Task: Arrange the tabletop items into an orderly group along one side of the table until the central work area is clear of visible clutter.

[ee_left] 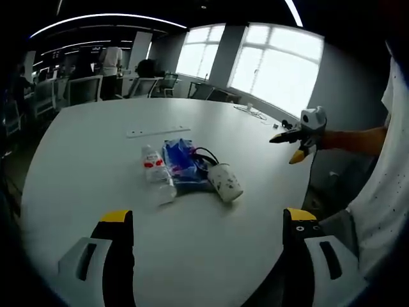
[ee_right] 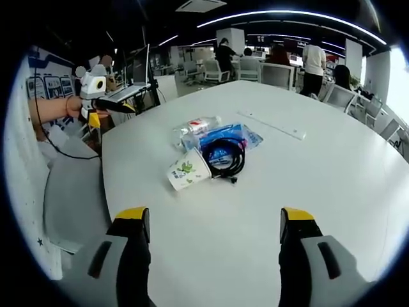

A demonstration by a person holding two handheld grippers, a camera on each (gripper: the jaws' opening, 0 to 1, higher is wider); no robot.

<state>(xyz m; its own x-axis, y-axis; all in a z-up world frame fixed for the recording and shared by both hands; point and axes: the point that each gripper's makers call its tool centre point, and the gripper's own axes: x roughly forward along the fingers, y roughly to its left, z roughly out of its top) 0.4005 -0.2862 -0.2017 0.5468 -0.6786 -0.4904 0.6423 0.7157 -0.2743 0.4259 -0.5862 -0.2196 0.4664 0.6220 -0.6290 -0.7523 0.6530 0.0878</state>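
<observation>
On the white table (ee_left: 96, 185) a small cluster lies together. It holds a clear plastic bottle (ee_left: 156, 171) with a red label, a blue packet (ee_left: 181, 163), a coiled black cable (ee_left: 206, 155) and a paper cup (ee_left: 225, 182) tipped on its side. My left gripper (ee_left: 208, 220) stands open short of the cluster, with nothing between its jaws. The right gripper view has the cup (ee_right: 188, 171) nearest, then the cable (ee_right: 223, 157), the packet (ee_right: 238, 136) and the bottle (ee_right: 195, 126). My right gripper (ee_right: 214, 217) is open and empty too.
A long white strip (ee_left: 158, 132) (ee_right: 271, 125) lies flat beyond the cluster. Each gripper shows in the other's view, held off the table's edge (ee_left: 300, 135) (ee_right: 96, 86). Office chairs (ee_left: 83, 89), people and desks stand behind. A laptop (ee_right: 128, 89) sits at the left.
</observation>
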